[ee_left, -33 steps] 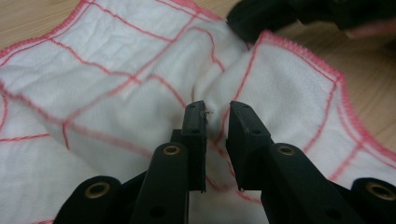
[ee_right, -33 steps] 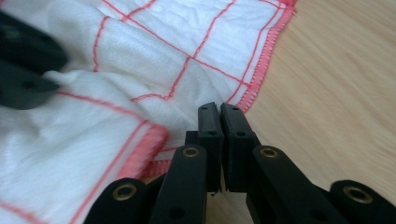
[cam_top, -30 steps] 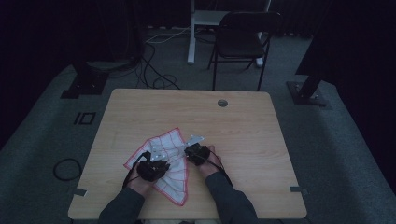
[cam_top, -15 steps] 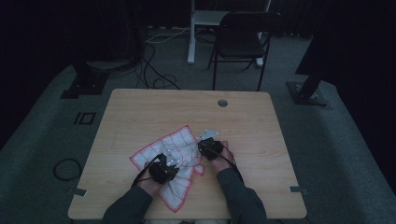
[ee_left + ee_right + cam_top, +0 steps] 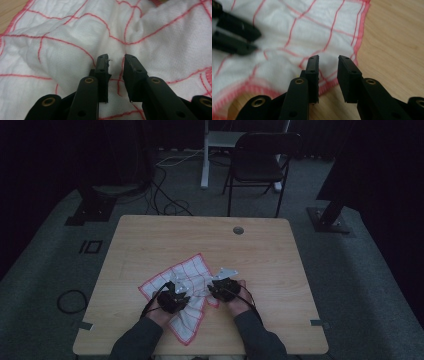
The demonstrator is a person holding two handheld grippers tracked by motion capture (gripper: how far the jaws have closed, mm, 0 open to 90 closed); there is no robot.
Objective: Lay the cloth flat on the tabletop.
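Observation:
A white cloth with a red grid and red hem (image 5: 190, 275) lies rumpled on the wooden table (image 5: 150, 240), near its front edge. My left gripper (image 5: 176, 295) rests over the cloth's near left part. In the left gripper view its jaws (image 5: 116, 58) have just been opening; they stand a little apart over the wrinkled cloth (image 5: 62, 37), pinching nothing. My right gripper (image 5: 223, 287) sits at the cloth's right edge. Its jaws (image 5: 328, 58) have just been opening too and stand apart above the red hem (image 5: 359, 30), with no cloth between them. The left gripper's fingers (image 5: 237, 37) show at the upper left of the right gripper view.
The table has a round cable hole (image 5: 238, 230) near its far edge. Behind it stand a dark folding chair (image 5: 260, 162) and a white post (image 5: 205, 155). Cables (image 5: 165, 195) lie on the grey carpet, and stand bases (image 5: 330, 217) sit at both sides.
My right hand has moved to the right, and its gripper now sits at the cloth's right edge. The left hand has stayed on the cloth.

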